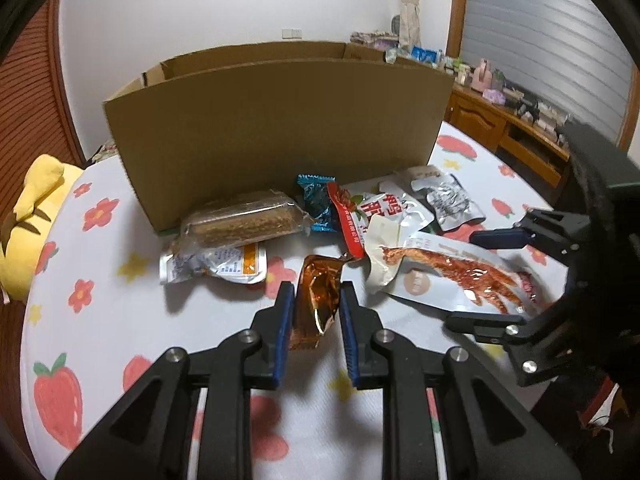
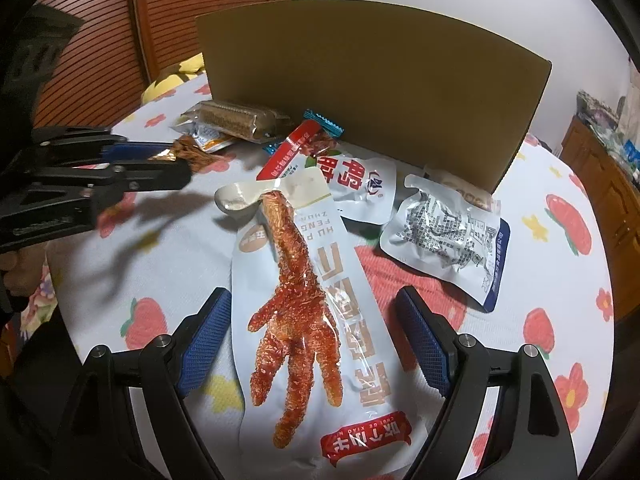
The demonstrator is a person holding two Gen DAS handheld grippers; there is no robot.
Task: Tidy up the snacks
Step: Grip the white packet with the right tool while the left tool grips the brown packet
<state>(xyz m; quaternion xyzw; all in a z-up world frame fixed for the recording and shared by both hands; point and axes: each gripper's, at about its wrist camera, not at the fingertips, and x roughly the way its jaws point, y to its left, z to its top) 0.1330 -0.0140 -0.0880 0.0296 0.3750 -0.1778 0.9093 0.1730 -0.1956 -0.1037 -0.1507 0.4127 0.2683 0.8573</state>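
My left gripper [image 1: 316,300] is shut on a small orange foil snack packet [image 1: 316,296], just above the flowered tablecloth. My right gripper [image 2: 316,320] is open, its fingers on either side of a long white packet showing a red chicken foot [image 2: 304,300], which lies flat. That packet also shows in the left wrist view [image 1: 452,276], with the right gripper [image 1: 476,276] around its end. The left gripper [image 2: 176,160] shows at the left of the right wrist view, holding the orange packet [image 2: 192,154]. An open cardboard box [image 1: 280,120] stands behind the snacks.
Loose snacks lie before the box: a wafer pack [image 1: 244,220], a silver-orange pouch [image 1: 216,266], a blue candy [image 1: 318,204], a red-white packet [image 1: 372,212], a silver pouch [image 1: 452,200]. A yellow plush [image 1: 28,232] sits at the left. A wooden sideboard [image 1: 512,136] stands at right.
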